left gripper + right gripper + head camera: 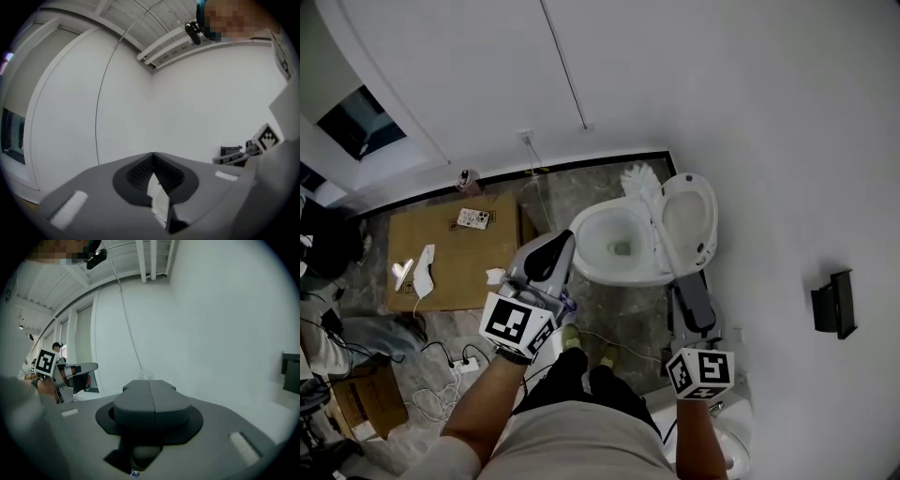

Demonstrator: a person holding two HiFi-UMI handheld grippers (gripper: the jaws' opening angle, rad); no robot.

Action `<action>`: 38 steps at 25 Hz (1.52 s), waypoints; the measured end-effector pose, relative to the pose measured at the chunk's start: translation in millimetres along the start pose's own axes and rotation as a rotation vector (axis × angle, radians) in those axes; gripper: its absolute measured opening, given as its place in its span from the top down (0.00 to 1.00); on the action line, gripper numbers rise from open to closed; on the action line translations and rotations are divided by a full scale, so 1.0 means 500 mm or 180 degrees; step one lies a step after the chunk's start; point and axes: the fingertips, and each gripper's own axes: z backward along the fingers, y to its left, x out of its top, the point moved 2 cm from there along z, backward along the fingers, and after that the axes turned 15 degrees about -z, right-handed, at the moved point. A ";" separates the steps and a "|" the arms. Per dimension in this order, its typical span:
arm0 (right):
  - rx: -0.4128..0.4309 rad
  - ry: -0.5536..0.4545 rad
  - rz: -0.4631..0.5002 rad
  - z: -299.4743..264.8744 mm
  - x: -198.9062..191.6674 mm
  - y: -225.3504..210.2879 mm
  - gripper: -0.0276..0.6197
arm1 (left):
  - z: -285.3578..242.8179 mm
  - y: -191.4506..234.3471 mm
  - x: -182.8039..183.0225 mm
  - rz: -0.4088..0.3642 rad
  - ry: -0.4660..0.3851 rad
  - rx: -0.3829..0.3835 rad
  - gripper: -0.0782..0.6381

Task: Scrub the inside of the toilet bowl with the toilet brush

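The right claw [682, 287] is clamped on the toilet brush [655, 218], whose handle points away from the person, its bristles past the back rim of the toilet bowl [584, 246], which lies lower-left.

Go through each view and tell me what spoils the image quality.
Head view: soft, even light, wide-angle bending toward the edges, toilet bowl sharp. Left gripper view: fisheye with dark corners, a mosaic patch on top, the close jaws soft. Right gripper view: same fisheye and patch; the toilet brush is a pale blur past the jaws.
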 end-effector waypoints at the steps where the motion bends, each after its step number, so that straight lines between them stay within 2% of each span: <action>1: -0.0035 0.0022 0.0011 -0.013 -0.007 0.005 0.70 | -0.007 0.013 -0.014 0.0031 -0.0004 -0.0022 0.88; 5: -0.0148 0.0127 0.0007 -0.067 -0.054 0.009 0.70 | -0.039 0.052 -0.069 0.0031 0.0030 -0.0181 0.88; 9: -0.0258 0.0319 -0.0117 -0.118 -0.134 -0.013 0.70 | -0.072 0.065 -0.145 0.0063 0.0108 -0.0260 0.88; 18: -0.0510 0.0751 -0.0430 -0.238 -0.351 -0.124 0.70 | -0.136 0.008 -0.374 0.0206 0.0381 -0.0466 0.88; 27: -0.0669 0.1175 -0.0666 -0.424 -0.567 -0.280 0.70 | -0.243 -0.001 -0.619 0.0387 0.0741 -0.0442 0.88; 32: -0.0753 0.1389 -0.0765 -0.506 -0.655 -0.346 0.70 | -0.302 0.001 -0.714 0.0384 0.0899 -0.0435 0.88; 38: -0.0838 0.1555 -0.0908 -0.589 -0.739 -0.405 0.70 | -0.362 -0.005 -0.801 0.0362 0.0958 -0.0501 0.88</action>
